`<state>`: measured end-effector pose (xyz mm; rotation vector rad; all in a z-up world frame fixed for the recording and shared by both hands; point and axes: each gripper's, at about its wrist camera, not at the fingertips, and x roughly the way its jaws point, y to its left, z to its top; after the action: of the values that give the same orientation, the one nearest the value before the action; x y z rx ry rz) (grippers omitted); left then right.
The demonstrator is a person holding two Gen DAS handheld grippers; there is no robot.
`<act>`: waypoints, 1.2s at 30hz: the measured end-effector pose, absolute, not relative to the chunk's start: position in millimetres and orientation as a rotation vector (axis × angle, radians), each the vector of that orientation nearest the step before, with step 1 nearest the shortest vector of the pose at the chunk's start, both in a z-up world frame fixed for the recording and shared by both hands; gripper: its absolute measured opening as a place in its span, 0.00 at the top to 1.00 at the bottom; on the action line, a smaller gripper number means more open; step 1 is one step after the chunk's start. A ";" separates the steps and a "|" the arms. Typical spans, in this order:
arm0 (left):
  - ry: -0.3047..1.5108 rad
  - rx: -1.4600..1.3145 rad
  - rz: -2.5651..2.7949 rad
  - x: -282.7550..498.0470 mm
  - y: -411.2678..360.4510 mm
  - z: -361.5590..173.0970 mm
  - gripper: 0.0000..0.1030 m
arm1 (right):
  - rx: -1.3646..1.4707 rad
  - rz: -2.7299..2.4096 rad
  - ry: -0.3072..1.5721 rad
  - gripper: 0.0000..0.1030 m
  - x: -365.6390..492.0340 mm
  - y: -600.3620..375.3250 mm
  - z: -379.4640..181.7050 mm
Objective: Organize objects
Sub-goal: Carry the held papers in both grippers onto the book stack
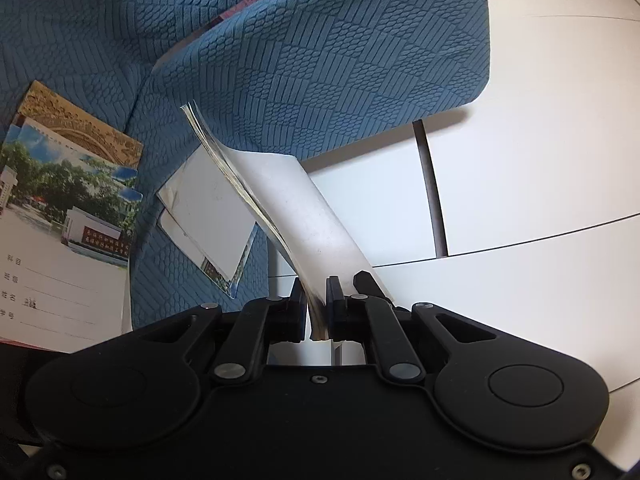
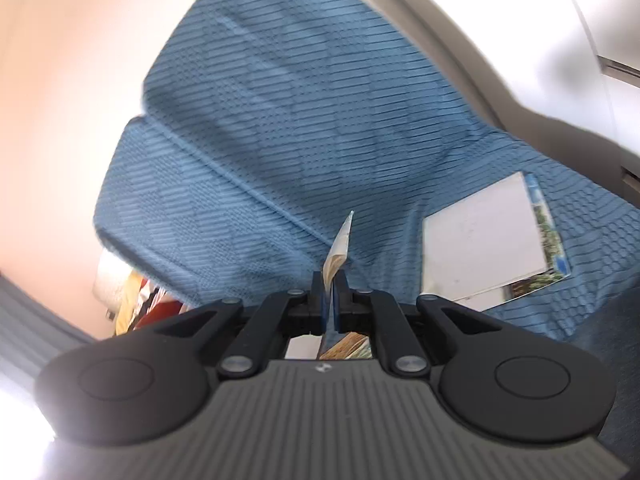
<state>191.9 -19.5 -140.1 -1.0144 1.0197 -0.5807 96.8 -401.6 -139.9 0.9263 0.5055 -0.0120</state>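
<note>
My left gripper grips a white booklet by its edge, its length pointing away from me. My right gripper clamps a thin booklet edge-on. Nearer my right lie more white booklets on the blue cloth. The printed form notebook has Chinese fields that I cannot read surely.

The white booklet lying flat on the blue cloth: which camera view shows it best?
The right wrist view shows the white booklet best: its whole white cover and the picture strips along two edges are unobstructed. In the left wrist view the same booklet is partly hidden behind the bent booklet held in the left gripper.
</note>
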 end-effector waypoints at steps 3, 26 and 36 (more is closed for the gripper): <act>0.999 -1.012 -0.560 185.2 -3.3 -137.3 0.92 | 0.890 0.009 0.518 0.94 100.1 -385.1 -133.0; 0.963 -0.984 -0.412 170.2 71.0 -199.8 0.91 | 0.557 0.086 0.721 0.93 133.9 -275.6 -175.3; 1.029 -0.859 -0.304 175.8 76.5 -228.4 0.91 | 0.467 0.107 0.758 0.93 145.1 -251.5 -207.4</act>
<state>175.8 76.5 -228.4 -0.8593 1.0286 -0.3043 145.1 -251.5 -207.4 0.4675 0.7576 0.1071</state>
